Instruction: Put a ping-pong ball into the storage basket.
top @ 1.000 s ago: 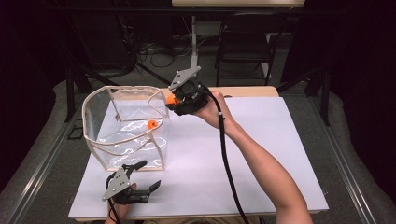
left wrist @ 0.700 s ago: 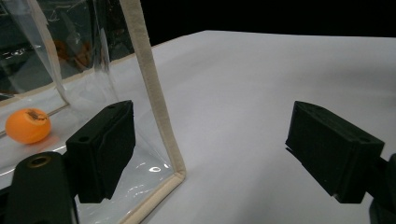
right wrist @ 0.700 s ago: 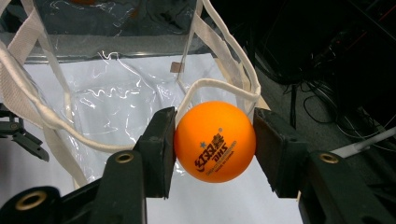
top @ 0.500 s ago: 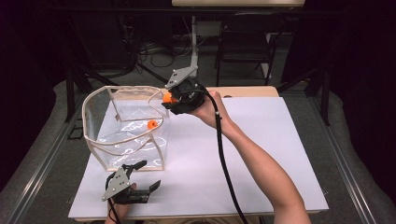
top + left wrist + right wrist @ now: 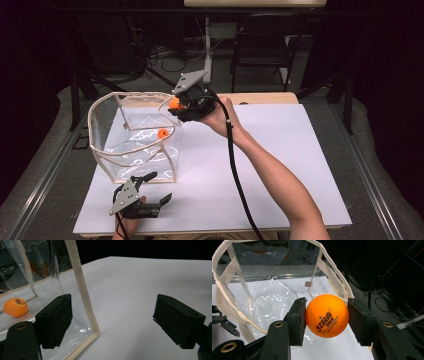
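Overhead, the right tongs (image 5: 176,105) pinch an orange ping-pong ball (image 5: 174,103) at the far right rim of the clear plastic bag (image 5: 107,127) standing on the white tabletop (image 5: 280,165), a second orange ball (image 5: 163,133) lies inside, and the left tongs (image 5: 155,187) rest spread just in front of the bag. Along the left tongs (image 5: 112,320), the jaws gape around the bag's cream-edged corner (image 5: 82,295), with the inner ball (image 5: 15,307) showing through the plastic. Along the right tongs (image 5: 327,315), both pads press the DHS-printed ball (image 5: 327,315) above the bag's open mouth (image 5: 274,297).
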`<control>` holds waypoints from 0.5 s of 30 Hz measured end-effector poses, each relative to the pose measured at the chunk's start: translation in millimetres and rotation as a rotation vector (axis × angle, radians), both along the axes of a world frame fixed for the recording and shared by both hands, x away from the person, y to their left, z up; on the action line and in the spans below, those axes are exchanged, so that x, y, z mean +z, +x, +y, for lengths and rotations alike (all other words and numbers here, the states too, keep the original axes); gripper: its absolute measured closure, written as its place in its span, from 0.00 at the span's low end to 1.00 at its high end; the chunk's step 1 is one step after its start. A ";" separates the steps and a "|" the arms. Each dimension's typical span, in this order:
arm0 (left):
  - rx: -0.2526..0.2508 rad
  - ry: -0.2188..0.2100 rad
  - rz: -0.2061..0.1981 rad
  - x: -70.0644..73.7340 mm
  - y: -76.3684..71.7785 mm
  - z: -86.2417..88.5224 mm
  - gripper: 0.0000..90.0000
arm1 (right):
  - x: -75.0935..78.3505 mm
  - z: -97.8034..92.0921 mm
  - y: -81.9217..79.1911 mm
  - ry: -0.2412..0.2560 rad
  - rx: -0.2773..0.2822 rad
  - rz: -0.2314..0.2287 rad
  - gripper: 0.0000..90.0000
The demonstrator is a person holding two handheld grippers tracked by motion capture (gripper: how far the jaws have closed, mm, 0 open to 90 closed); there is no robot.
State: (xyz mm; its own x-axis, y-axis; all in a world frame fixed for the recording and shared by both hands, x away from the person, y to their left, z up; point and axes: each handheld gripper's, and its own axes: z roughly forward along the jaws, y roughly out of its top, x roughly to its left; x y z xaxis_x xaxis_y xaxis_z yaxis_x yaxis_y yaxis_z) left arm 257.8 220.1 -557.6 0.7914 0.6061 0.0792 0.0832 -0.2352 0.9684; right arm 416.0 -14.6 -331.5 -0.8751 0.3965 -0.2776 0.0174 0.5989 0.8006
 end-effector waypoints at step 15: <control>-0.001 0.003 0.000 0.1 -0.1 0.0 0.17 | 0.5 5.0 -0.1 0.025 0.004 -0.004 0.57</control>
